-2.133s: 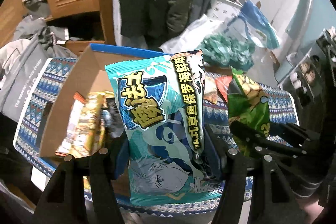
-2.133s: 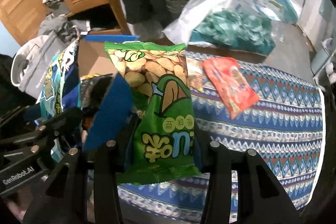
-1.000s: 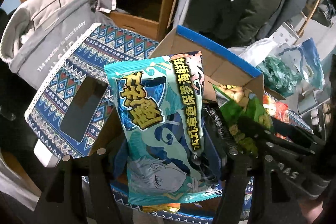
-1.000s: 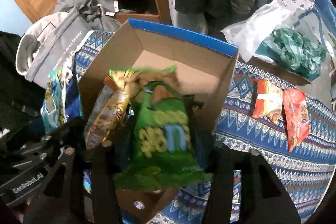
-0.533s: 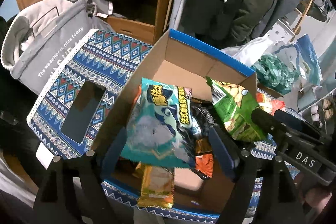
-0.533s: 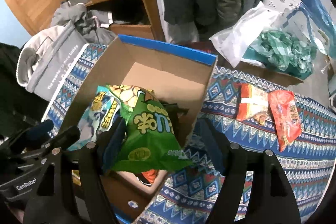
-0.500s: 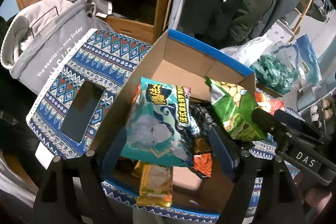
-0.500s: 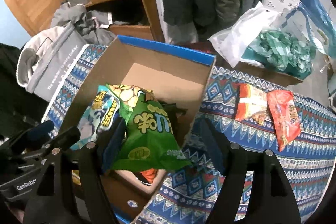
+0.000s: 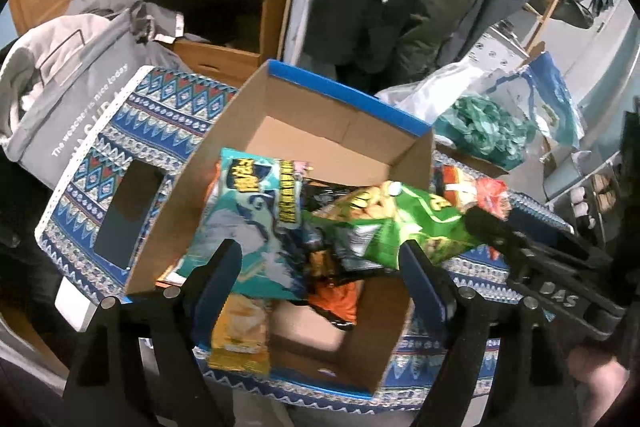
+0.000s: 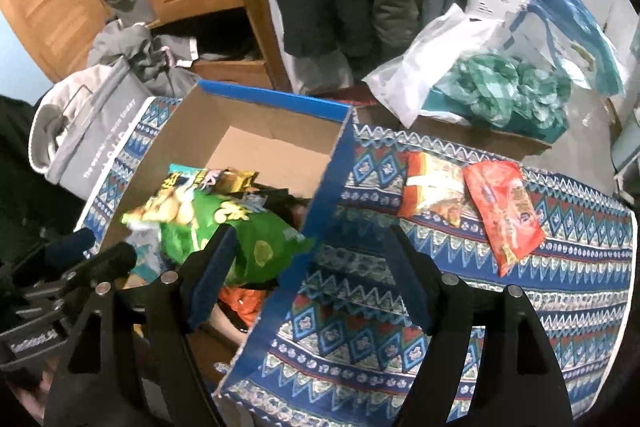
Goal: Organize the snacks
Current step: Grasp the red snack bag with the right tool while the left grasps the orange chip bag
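Observation:
An open cardboard box (image 9: 344, 139) with a blue rim holds several snack bags. A teal bag (image 9: 248, 215) and a green peanut bag (image 9: 400, 223) lie on top of the pile in it. My left gripper (image 9: 320, 267) is open and empty just above the box's near end. My right gripper (image 10: 308, 259) is open and empty over the box's right wall (image 10: 320, 211); the green bag (image 10: 240, 231) lies in the box to its left. Two red-orange snack packs (image 10: 432, 183) (image 10: 508, 211) lie on the patterned cloth to the right.
The table has a blue patterned cloth (image 10: 560, 287). A dark phone-like slab (image 9: 128, 215) lies left of the box. A grey tote bag (image 9: 68, 87) sits far left. Plastic bags with green contents (image 10: 512, 95) sit behind the table. Wooden cabinet and hanging coats stand behind.
Both grippers opened and let go: the teal bag and the green bag dropped into the box and settled on the pile. The right gripper has moved right, over the box wall.

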